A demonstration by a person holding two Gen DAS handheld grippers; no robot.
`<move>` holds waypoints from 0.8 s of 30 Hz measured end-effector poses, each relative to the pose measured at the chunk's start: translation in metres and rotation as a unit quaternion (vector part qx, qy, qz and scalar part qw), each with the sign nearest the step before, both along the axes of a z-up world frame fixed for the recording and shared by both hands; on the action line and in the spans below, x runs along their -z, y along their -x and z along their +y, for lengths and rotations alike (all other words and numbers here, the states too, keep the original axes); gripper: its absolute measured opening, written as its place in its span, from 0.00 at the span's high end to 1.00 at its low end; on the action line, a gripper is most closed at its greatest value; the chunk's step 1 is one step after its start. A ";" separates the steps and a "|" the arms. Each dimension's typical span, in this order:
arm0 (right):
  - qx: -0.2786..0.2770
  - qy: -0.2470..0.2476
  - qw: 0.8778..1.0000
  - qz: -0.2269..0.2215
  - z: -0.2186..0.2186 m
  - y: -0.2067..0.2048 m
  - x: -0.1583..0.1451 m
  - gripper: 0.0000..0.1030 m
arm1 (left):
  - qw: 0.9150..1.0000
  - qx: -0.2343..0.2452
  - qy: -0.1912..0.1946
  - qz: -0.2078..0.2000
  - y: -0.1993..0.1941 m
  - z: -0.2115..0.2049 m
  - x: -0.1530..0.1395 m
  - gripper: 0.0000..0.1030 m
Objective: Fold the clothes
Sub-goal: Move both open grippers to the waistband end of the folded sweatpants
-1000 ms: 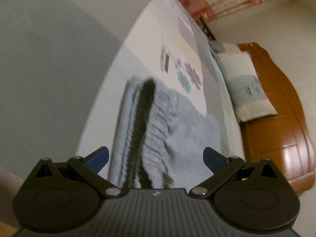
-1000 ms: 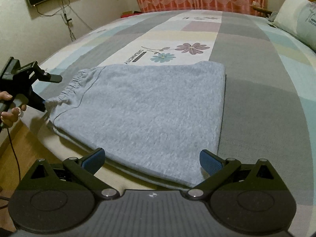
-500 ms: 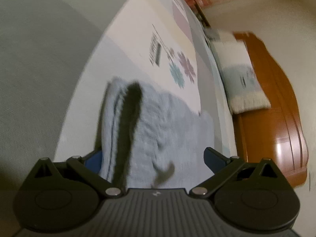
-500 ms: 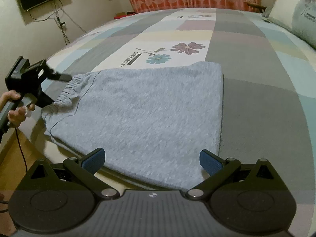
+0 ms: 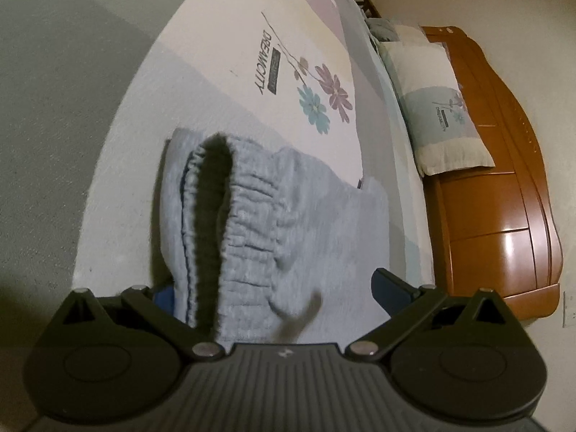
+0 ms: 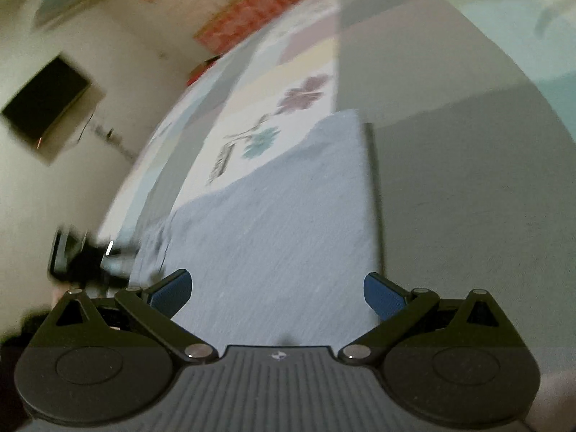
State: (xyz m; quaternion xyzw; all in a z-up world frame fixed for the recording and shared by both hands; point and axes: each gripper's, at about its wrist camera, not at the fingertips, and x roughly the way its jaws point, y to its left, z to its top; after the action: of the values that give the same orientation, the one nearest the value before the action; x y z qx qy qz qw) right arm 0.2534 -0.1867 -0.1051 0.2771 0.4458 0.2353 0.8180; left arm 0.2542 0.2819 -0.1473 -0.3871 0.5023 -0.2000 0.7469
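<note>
– Moved since approx. 1 s ago? Left gripper (image 5: 273, 293) has been brought up to the waistband (image 5: 248, 223) of the grey shorts (image 6: 280, 216); right wrist view has been rolled and is blurred.

– Shorts located where? Laid flat on the patchwork bed cover (image 5: 216, 82), near the bed's edge, below the printed flowers (image 5: 324, 97). Elastic end is seen gaping open in the left view.

– Left gripper's state? Fingers spread wide; left pad (image 5: 163, 297) is partly hidden behind the waistband, fabric lies between the pads. Nothing is clamped.

– Right gripper (image 6: 277, 289)? Fingers also held apart, w/ the shorts' near edge between them. No grip is seen.

– Background? Pillow (image 5: 435, 108) against wooden headboard (image 5: 504, 180); wall TV (image 6: 46, 104), blurred.
</note>
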 end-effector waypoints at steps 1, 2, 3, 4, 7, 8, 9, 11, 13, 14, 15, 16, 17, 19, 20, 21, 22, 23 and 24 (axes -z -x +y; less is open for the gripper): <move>0.005 -0.011 1.000 0.016 -0.005 -0.011 0.006 0.00 | 1.000 0.004 0.002 -0.002 0.003 0.001 0.000 0.01; 0.009 -0.023 0.999 0.031 -0.009 -0.020 0.013 0.00 | 1.000 0.008 0.008 -0.003 0.007 0.003 0.001 0.01; 0.010 -0.038 0.998 0.044 -0.012 -0.029 0.020 0.00 | 1.000 0.009 0.016 -0.003 0.010 0.006 0.003 0.01; 0.011 -0.053 0.997 0.058 -0.015 -0.038 0.027 0.00 | 1.000 0.005 0.028 -0.003 0.013 0.010 0.005 0.01; -0.003 -0.106 0.991 0.084 -0.014 -0.062 0.040 0.00 | 0.999 -0.006 0.054 -0.001 0.012 0.016 0.011 0.01; -0.009 -0.125 0.988 0.092 -0.012 -0.071 0.044 0.00 | 0.999 -0.006 0.053 0.002 0.010 0.016 0.011 0.01; -0.015 -0.138 0.986 0.096 -0.009 -0.079 0.046 0.00 | 0.999 -0.005 0.053 0.004 0.007 0.015 0.011 0.01; -0.023 -0.139 0.986 0.094 0.000 -0.094 0.046 0.00 | 0.999 -0.005 0.052 0.009 0.002 0.014 0.011 0.01; -0.035 -0.139 0.985 0.092 0.010 -0.108 0.046 0.00 | 0.999 -0.005 0.047 0.011 -0.004 0.011 0.009 0.01; -0.039 -0.137 0.985 0.093 0.013 -0.112 0.046 0.00 | 0.999 -0.004 0.045 0.012 -0.006 0.010 0.009 0.01; -0.042 -0.135 0.986 0.093 0.015 -0.113 0.046 0.00 | 0.999 -0.002 0.044 0.012 -0.008 0.010 0.009 0.01; -0.047 -0.133 0.986 0.093 0.016 -0.114 0.045 0.00 | 0.999 -0.001 0.043 0.012 -0.010 0.009 0.008 0.01; -0.054 -0.132 0.985 0.094 0.015 -0.112 0.046 0.00 | 0.999 -0.001 0.044 0.013 -0.008 0.010 0.009 0.01; -0.079 -0.136 0.981 0.111 0.013 -0.101 0.047 0.00 | 0.999 0.001 0.046 0.015 -0.002 0.010 0.009 0.01; -0.096 -0.137 0.979 0.120 0.012 -0.094 0.048 0.00 | 0.999 0.005 0.046 0.017 0.002 0.010 0.009 0.01; -0.114 -0.132 0.977 0.121 0.012 -0.087 0.048 0.00 | 0.999 0.009 0.045 0.015 0.005 0.009 0.008 0.01; -0.124 -0.128 0.977 0.117 0.011 -0.083 0.047 0.00 | 0.999 0.014 0.043 0.012 0.007 0.009 0.008 0.01; -0.129 -0.126 0.977 0.112 0.012 -0.082 0.047 0.00 | 0.999 0.012 0.044 0.010 0.005 0.008 0.009 0.01; -0.128 -0.127 0.977 0.111 0.013 -0.084 0.048 0.00 | 0.999 0.010 0.046 0.008 0.001 0.008 0.009 0.01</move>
State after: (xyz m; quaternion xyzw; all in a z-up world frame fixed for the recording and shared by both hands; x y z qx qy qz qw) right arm 0.3372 -0.1732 -0.1528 0.3440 0.5320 0.3608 0.6845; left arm 0.2535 0.2898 -0.1566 -0.4178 0.5024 -0.2272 0.7221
